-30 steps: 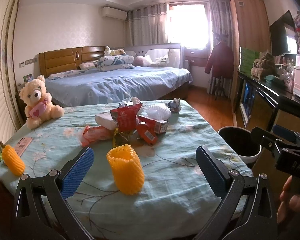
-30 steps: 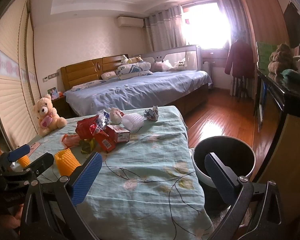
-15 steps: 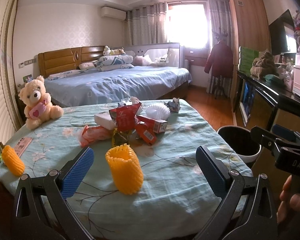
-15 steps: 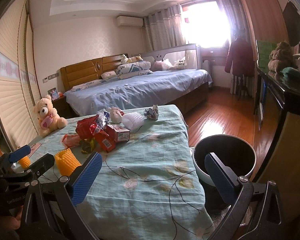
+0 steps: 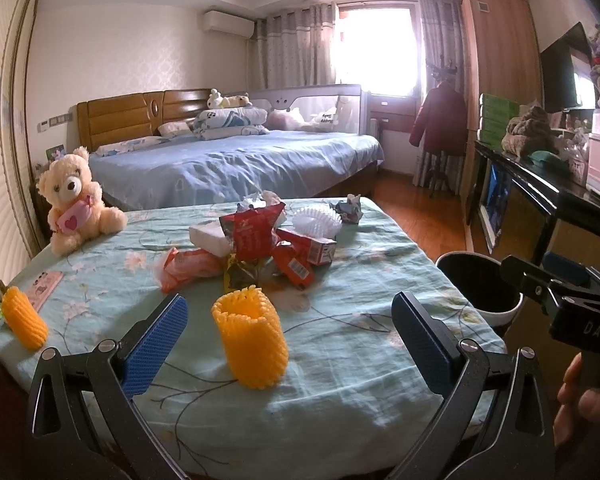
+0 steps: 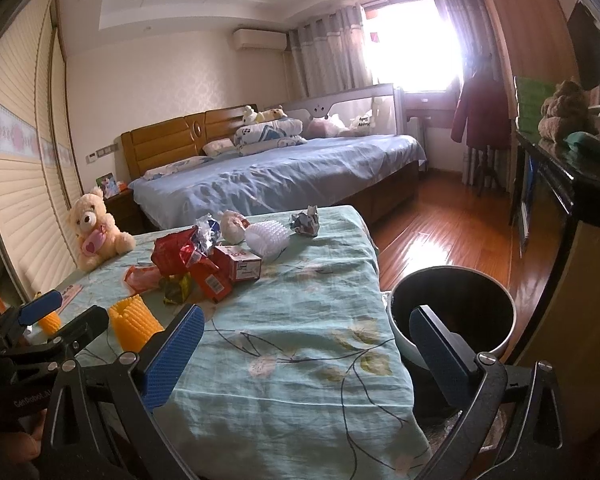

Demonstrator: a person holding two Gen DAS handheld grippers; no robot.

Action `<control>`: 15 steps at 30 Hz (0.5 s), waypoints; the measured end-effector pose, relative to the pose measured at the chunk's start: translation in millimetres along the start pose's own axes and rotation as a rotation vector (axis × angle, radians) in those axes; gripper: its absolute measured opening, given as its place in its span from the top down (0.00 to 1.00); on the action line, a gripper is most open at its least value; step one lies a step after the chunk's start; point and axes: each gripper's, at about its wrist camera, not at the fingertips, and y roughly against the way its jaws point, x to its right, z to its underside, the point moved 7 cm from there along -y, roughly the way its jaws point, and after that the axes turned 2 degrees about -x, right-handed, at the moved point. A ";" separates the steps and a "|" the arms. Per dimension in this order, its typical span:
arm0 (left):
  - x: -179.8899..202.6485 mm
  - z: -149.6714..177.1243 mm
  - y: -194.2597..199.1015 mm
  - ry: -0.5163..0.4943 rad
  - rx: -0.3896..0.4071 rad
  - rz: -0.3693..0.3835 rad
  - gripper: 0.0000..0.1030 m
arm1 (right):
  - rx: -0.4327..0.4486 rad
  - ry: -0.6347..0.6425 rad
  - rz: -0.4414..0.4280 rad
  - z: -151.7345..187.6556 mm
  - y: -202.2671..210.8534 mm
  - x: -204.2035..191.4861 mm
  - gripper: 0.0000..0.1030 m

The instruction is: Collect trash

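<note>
Orange foam fruit netting [image 5: 250, 340] stood upright on the floral tablecloth [image 5: 340, 360], nearest the table's front edge, framed between the spread blue pads of the left gripper [image 5: 288, 336], which touched nothing. Behind that sleeve, toward the middle of the cloth, the trash pile lay bunched: a red foil bag [image 5: 254, 232], a red-and-white carton [image 5: 312, 246], an orange wrapper [image 5: 190, 266], a white tissue pack [image 5: 210, 238], a white foam net [image 5: 318, 220] and a crumpled paper wad [image 5: 348, 208] close to the far edge. A 2nd orange net [image 5: 22, 318] lay left of the sleeve, at the cloth's left edge, beside a teddy bear [image 5: 76, 204] sitting on the far left corner. Bare cloth stretched from the sleeve to the right edge.

The right gripper [image 6: 304, 344] hung past that right edge, jaws wide apart and empty, 1 finger over the cloth, the other over the black waste bin [image 6: 476, 292] on the wooden floor beside the table. The bin's base was hidden by that finger. Print on the wrappers was too small to read, and only fingertips of the person's hand [image 5: 576, 396] showed at the frame's right border.
</note>
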 end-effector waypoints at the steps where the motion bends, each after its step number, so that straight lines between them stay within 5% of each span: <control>1: -0.5 -0.4 -0.1 -0.001 0.000 -0.002 0.00 | -0.003 0.000 -0.001 1.1 -0.1 -0.9 0.00; 15: -12.1 5.3 -8.6 0.030 -0.036 0.004 0.00 | -0.046 -0.013 -0.032 6.5 -7.9 -9.3 0.00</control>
